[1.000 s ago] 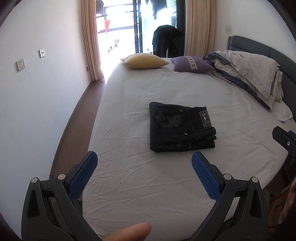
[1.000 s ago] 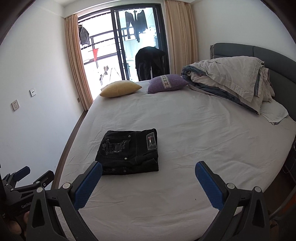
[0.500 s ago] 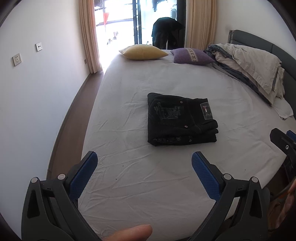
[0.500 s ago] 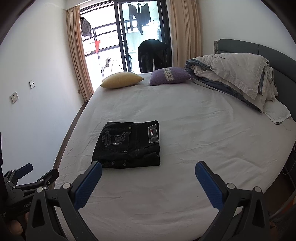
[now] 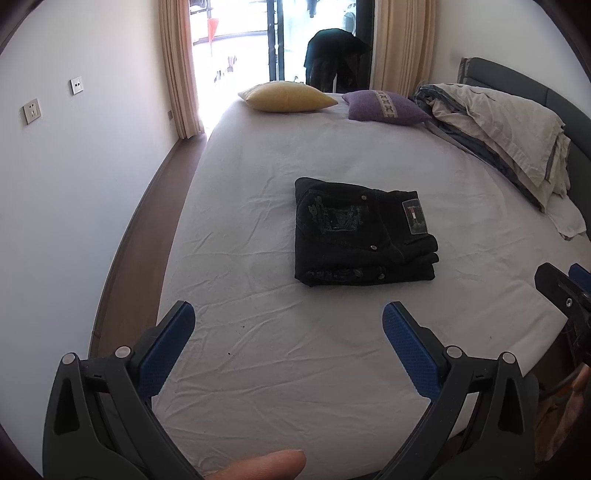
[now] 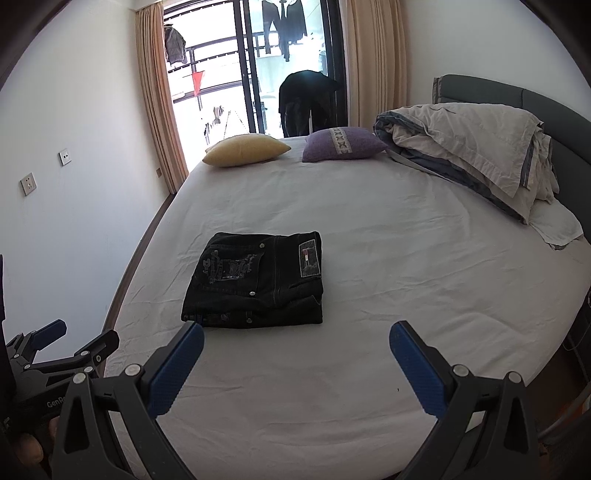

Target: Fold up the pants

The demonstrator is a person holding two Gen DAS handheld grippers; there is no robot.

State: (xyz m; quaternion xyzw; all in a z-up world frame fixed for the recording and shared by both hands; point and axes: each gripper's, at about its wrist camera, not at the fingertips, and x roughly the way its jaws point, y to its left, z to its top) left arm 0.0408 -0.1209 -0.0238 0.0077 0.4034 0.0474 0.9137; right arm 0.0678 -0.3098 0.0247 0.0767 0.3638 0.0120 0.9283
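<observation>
Black pants [image 5: 360,230] lie folded in a squat stack mid-frame on the white bed [image 5: 258,369], both the left gripper [image 5: 288,325] and right gripper [image 6: 295,345] now drawn slightly nearer yet spread wide and empty, so folding looks finished.

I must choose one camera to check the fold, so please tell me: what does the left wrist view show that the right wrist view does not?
Only the left wrist view shows a fingertip at its bottom edge and the right hand-held gripper at its right edge. Only the right wrist view shows clothes hanging on the balcony and the left hand-held gripper at its left edge. Both show the folded pants on the bed, two pillows and the bedding pile.
</observation>
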